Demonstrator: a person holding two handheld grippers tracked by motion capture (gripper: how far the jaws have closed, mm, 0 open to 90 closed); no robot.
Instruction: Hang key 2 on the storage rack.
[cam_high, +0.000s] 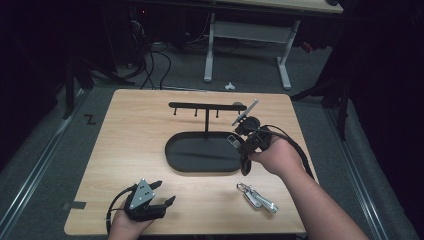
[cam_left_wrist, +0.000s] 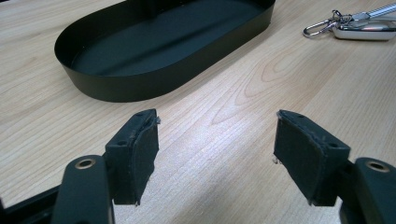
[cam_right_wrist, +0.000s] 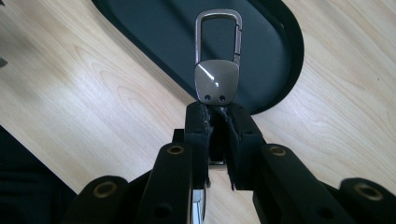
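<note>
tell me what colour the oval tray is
Black, matte; the tray shows best in the left gripper view.

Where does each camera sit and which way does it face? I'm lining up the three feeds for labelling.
High view: fixed above the person's side, looking forward and down on the table; both forearms, left gripper, right gripper.
Left gripper view: rides the left gripper, looking along its open jaws across the table toward the black tray.
Right gripper view: rides the right gripper, looking down its jaws at the carabiner keychain.
Shared: the tray appears in all three views.
</note>
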